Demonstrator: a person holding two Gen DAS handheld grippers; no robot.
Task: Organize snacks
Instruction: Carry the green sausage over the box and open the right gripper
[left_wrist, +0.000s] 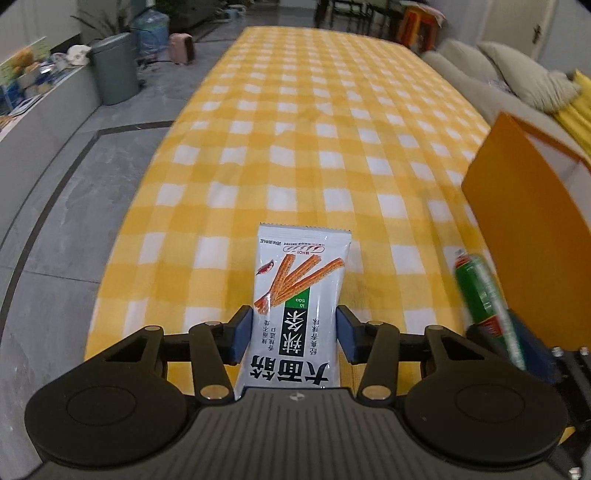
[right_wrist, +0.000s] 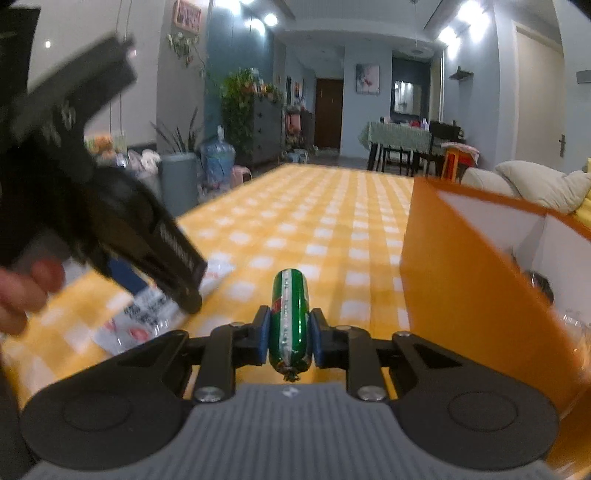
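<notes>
**So: both snacks gripped, neither boxed yet**

Progress. Two snacks are in hand and clear of the yellow-and-white checked tablecloth (left_wrist: 295, 155). The open orange cardboard box with white inside (right_wrist: 476, 280) stands at about 3 o'clock of both grippers; a few dim, unclear items show inside it. Judging by that, loading is under way, and these two pieces remain to go in. No other loose snacks show on the cloth.

Left gripper (left_wrist: 294, 334). Blue pads closed on the white plastic packet of spicy sticks (left_wrist: 297, 295), pressing its two long edges; the packet juts forward towards 12 o'clock.

Right gripper (right_wrist: 287, 338). Jaws narrow, clamped on the green foil-wrapped sausage (right_wrist: 290, 317), which points to 12 o'clock, its crimped end nearest the camera.

Left gripper sits at 9 o'clock of the right, fingertips of a hand (right_wrist: 22, 295) behind it.
</notes>
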